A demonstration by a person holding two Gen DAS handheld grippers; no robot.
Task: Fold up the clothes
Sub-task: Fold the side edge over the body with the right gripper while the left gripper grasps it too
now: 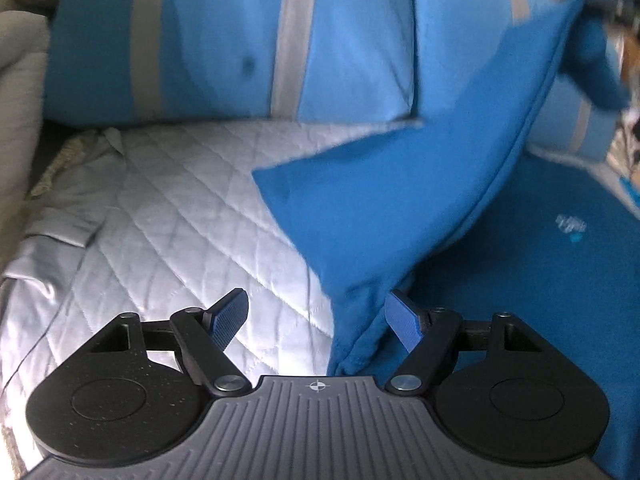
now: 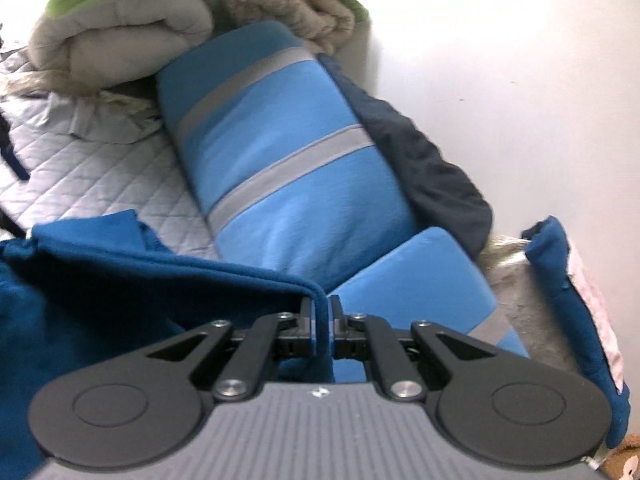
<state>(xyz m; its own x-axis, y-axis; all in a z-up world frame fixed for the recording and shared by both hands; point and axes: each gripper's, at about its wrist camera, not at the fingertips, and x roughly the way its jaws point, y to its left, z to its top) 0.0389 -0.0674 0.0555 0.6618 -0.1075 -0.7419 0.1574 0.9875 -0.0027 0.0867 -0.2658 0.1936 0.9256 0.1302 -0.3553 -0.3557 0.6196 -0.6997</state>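
Blue fleece, a garment [image 1: 384, 200], lies partly on a quilted grey bedspread [image 1: 168, 216], one corner lifted into the air toward the upper right. The right gripper [image 2: 321, 322] is clenched on a hemmed edge of the garment [image 2: 168, 280], fabric pinched between its fingers. The left gripper [image 1: 316, 316] stands released, fingers wide apart, with a fold of the garment hanging between them. A striped blue pillow [image 2: 280, 168] rests behind, against a rolled beige blanket [image 2: 132, 28].

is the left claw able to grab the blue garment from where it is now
Probably yes: the left claw is open, and a fold of the blue garment hangs between its fingers with nothing blocking it.
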